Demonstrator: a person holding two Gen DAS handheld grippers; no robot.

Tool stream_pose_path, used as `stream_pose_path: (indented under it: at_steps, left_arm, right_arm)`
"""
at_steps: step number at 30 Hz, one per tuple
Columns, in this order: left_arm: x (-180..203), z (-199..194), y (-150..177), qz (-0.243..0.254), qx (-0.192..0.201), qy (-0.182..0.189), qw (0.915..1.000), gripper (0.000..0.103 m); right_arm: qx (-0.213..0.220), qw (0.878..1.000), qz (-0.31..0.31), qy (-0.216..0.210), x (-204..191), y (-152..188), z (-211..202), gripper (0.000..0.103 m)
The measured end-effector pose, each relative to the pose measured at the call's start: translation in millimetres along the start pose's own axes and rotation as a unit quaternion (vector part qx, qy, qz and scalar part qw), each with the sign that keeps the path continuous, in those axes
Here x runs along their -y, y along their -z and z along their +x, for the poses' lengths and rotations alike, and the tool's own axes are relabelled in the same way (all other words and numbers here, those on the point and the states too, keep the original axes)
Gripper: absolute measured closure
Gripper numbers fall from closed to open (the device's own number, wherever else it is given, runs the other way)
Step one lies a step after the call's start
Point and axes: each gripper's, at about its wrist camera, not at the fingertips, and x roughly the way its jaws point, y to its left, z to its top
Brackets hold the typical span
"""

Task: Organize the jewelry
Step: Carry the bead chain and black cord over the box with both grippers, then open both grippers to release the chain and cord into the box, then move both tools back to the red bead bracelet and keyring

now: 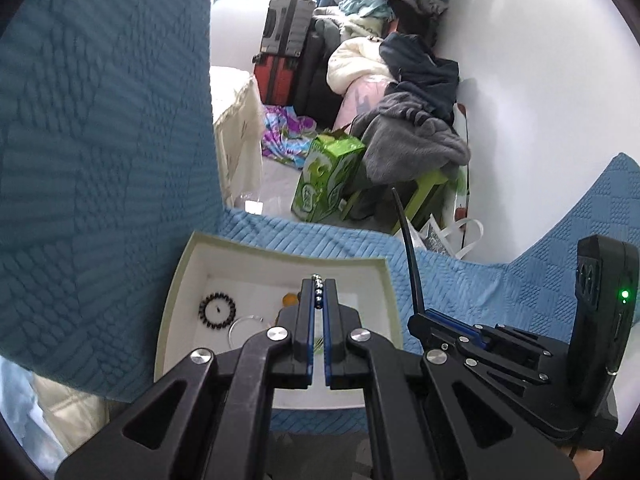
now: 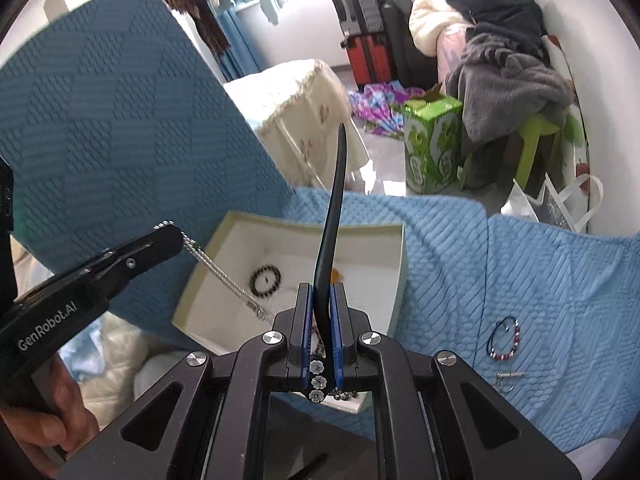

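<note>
My left gripper (image 1: 318, 286) is shut on a silver beaded chain (image 1: 318, 292), which hangs from it into the open white box (image 2: 400, 264) in the right wrist view (image 2: 224, 276). My right gripper (image 2: 320, 292) is shut on a black headband with flower studs (image 2: 332, 216), held over the box's near right side; the headband also shows in the left wrist view (image 1: 410, 256). Inside the box (image 1: 180, 272) lie a black bead bracelet (image 1: 217, 309), a clear ring (image 1: 244, 330) and an orange piece (image 1: 289, 300). A red and blue bracelet (image 2: 506, 340) lies on the light blue cover.
A small metal clasp (image 2: 509, 378) lies near the bracelet. A dark teal cushion (image 2: 120, 120) stands behind the box. Beyond the edge are a green carton (image 2: 432, 148), suitcases (image 2: 364, 24), a clothes pile (image 2: 508, 64) and a covered stool (image 2: 304, 108).
</note>
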Motion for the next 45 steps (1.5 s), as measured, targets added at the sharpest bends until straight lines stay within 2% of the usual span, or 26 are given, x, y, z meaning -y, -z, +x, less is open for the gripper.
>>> stream_pose_path:
  at_steps: [8, 13, 20, 22, 23, 24, 26, 33, 40, 45]
  left_arm:
    - [-11, 20, 26, -0.005, -0.031, 0.004, 0.9995, 0.100]
    - [-17, 30, 37, -0.019, -0.046, 0.005, 0.9988, 0.100]
    - [-4, 13, 29, -0.001, -0.026, 0.001, 0.9997, 0.098]
    - [1, 7, 23, -0.002, -0.018, -0.001, 0.9998, 0.078]
    - [2, 3, 21, -0.002, -0.010, 0.000, 0.9999, 0.056]
    - [6, -3, 19, 0.000, 0.002, 0.000, 1.0000, 0.039]
    - [13, -10, 14, 0.005, 0.019, -0.005, 0.9998, 0.032]
    - [47, -24, 4, 0.020, 0.045, 0.036, 0.9981, 0.032]
    - [91, -7, 11, 0.037, 0.032, 0.085, 0.9952, 0.032]
    - [120, 21, 26, 0.054, 0.000, 0.105, 0.9930, 0.046]
  right_arm:
    - [-0.033, 0.999, -0.002, 0.009, 0, 23, 32, 0.096]
    - [-0.046, 0.999, -0.004, 0.015, 2, 26, 39, 0.096]
    - [-0.032, 0.999, -0.008, 0.002, 5, 16, 16, 0.090]
    - [-0.018, 1.000, -0.006, -0.005, 8, 11, 3, 0.088]
    - [-0.009, 1.000, -0.007, -0.005, 9, 8, -4, 0.083]
    - [0.003, 1.000, -0.009, -0.002, 12, 4, -15, 0.082]
    - [0.022, 1.000, -0.012, 0.001, 17, -2, -34, 0.082]
    - [0.073, 0.997, -0.006, 0.025, 51, -9, -88, 0.082]
    - [0.103, 0.993, 0.018, 0.061, 98, 11, -120, 0.082]
    - [0.096, 0.992, 0.033, 0.075, 131, 41, -112, 0.081]
